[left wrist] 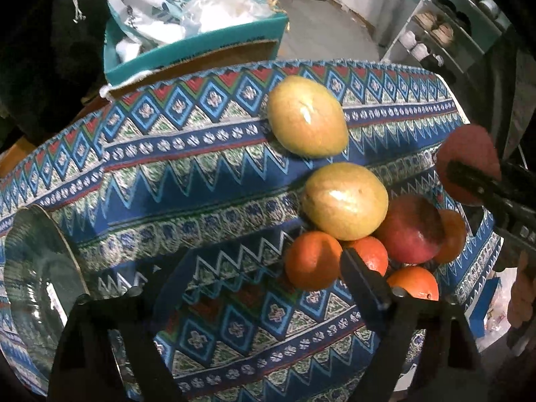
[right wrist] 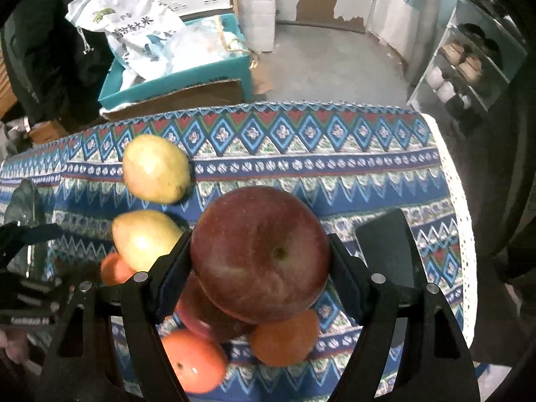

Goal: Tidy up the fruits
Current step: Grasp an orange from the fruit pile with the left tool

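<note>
My right gripper (right wrist: 260, 254) is shut on a big red apple (right wrist: 261, 254) and holds it above a heap of fruit. Under it lie a second red apple (right wrist: 201, 318), an orange (right wrist: 284, 338) and a persimmon (right wrist: 194, 361). Two yellow mangoes (right wrist: 155, 169) (right wrist: 144, 239) lie to the left on the patterned cloth. In the left wrist view the same mangoes (left wrist: 306, 117) (left wrist: 345, 201), oranges (left wrist: 313, 261) and red apple (left wrist: 410, 229) sit right of centre; the held apple (left wrist: 469, 164) is at the right edge. My left gripper (left wrist: 254, 294) is open and empty above the cloth.
A clear glass plate (left wrist: 37, 278) sits at the table's left end. The blue patterned tablecloth (right wrist: 335, 167) covers the table. Behind the table stands a teal box (right wrist: 174, 77) with a rice bag. A shoe rack (right wrist: 465, 70) stands at the far right.
</note>
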Demonstrator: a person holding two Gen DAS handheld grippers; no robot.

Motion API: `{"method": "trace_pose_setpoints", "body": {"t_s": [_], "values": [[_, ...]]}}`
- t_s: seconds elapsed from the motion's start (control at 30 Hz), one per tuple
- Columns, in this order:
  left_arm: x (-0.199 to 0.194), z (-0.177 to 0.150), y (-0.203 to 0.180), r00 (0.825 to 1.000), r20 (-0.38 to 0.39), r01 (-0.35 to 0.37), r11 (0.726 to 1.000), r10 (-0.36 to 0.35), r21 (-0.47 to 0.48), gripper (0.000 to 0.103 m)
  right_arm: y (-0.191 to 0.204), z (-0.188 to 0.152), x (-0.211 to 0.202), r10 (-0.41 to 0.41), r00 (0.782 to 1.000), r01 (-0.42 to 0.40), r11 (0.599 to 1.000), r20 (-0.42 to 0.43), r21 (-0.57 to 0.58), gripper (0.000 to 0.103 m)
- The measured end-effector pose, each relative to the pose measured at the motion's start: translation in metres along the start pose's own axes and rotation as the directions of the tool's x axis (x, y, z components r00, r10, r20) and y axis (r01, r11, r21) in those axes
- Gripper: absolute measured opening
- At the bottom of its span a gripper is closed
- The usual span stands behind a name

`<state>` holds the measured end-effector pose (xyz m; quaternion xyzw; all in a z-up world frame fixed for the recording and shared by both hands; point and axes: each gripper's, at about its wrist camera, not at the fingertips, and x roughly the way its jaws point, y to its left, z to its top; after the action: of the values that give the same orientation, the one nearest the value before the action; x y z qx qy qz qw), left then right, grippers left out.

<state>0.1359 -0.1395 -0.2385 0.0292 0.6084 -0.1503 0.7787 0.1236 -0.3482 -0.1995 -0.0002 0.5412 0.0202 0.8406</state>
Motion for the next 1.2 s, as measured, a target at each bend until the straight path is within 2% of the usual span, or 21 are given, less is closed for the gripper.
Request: {"method": "trace_pose_setpoints", "body": {"t_s": [0.13, 0.2, 0.33, 0.47, 0.57, 0.63, 0.8, 1.07, 1.2], "values": [[0.011, -0.001, -0.005, 1.0, -0.023, 0.013, 1.0, -0.013, -0.009, 0.086, -0.012, -0.011, -0.008, -0.002, 1.0, 0.002, 1.0, 0.006, 0.012, 0.077], [0.015, -0.001, -0.008, 0.999, -0.032, 0.019, 1.0, -0.019, -0.007, 0.079, -0.017, -0.015, -0.009, 0.01, 1.0, -0.01, 1.0, 0.007, 0.023, 0.077], [0.021, -0.003, -0.011, 0.998, -0.036, 0.047, 0.999, -0.048, -0.016, 0.076, -0.021, -0.018, -0.009, 0.021, 1.0, -0.022, 0.999, 0.007, 0.029, 0.077], [0.026, -0.004, -0.014, 0.995, -0.047, 0.092, 0.996, -0.093, -0.019, 0.066, -0.025, -0.02, -0.008, 0.035, 0.999, -0.036, 0.999, 0.009, 0.034, 0.077], [0.034, -0.006, -0.016, 0.992, -0.069, 0.103, 0.994, -0.105, -0.026, 0.064, -0.027, -0.021, -0.006, 0.043, 0.999, -0.044, 0.998, 0.006, 0.038, 0.077], [0.034, -0.007, -0.016, 0.993, -0.052, 0.102, 0.994, -0.104, -0.028, 0.064, -0.028, -0.021, -0.006, 0.048, 0.999, -0.048, 0.998, 0.004, 0.039, 0.077], [0.033, -0.003, -0.016, 0.987, -0.053, 0.15, 0.988, -0.152, -0.038, 0.048, -0.029, -0.022, -0.006, 0.05, 0.999, -0.05, 0.998, 0.006, 0.04, 0.077], [0.027, -0.007, -0.027, 0.997, -0.022, 0.076, 0.996, -0.075, 0.038, 0.044, -0.027, -0.023, -0.009, 0.053, 0.999, -0.053, 0.998, 0.014, 0.036, 0.077], [0.017, -0.009, -0.029, 0.999, 0.025, 0.031, 0.998, -0.033, 0.061, 0.044, -0.022, -0.022, -0.015, 0.043, 0.999, -0.043, 0.999, 0.032, 0.015, 0.077]]}}
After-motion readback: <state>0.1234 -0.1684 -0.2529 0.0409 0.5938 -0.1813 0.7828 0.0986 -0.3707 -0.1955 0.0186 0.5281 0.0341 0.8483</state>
